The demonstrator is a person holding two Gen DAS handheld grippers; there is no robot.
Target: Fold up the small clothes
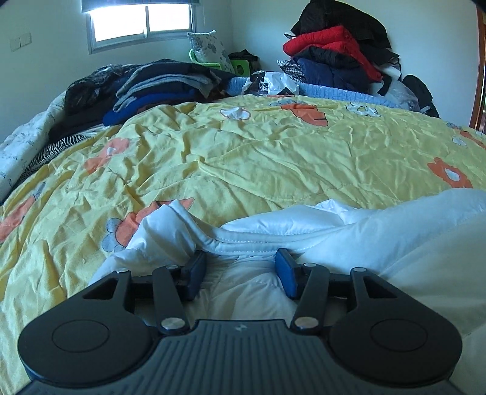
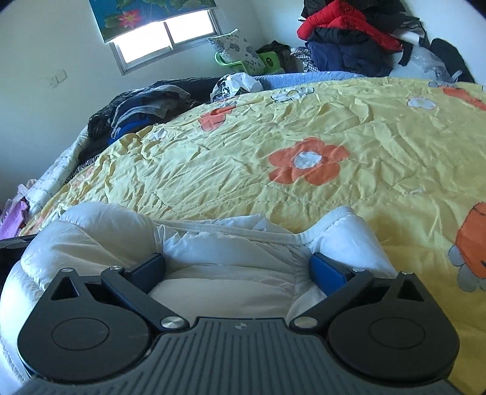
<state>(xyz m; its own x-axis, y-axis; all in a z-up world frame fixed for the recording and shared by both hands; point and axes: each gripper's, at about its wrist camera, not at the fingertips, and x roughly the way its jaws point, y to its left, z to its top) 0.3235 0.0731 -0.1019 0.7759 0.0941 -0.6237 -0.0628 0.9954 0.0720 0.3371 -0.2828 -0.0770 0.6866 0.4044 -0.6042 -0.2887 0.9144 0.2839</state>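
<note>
A white padded garment (image 1: 349,243) is spread at the near edge of a bed covered by a yellow quilt (image 1: 243,158) printed with orange flowers. In the left wrist view, the left gripper (image 1: 240,264) is lowered onto the garment; its jaws are set about half apart, with a stitched hem of the white fabric lying across just ahead of the blue pads (image 1: 285,273). The cloth is seen between and under the jaws, but no pressing on it is visible, so nothing is held. In the right wrist view, the right gripper (image 2: 237,267) is placed over the same white garment (image 2: 100,237), its jaws spread nearly as wide as they go, with puffed fabric bulging on either side and a flat fold lying between the pads (image 2: 326,275); nothing is gripped there either. At the far side of the bed, a stack of dark folded clothes (image 1: 152,88) is seen on the left, and a heap of red, black and navy jackets (image 1: 340,51) is piled against the wall. A window (image 1: 139,21) is set in the far wall.
</note>
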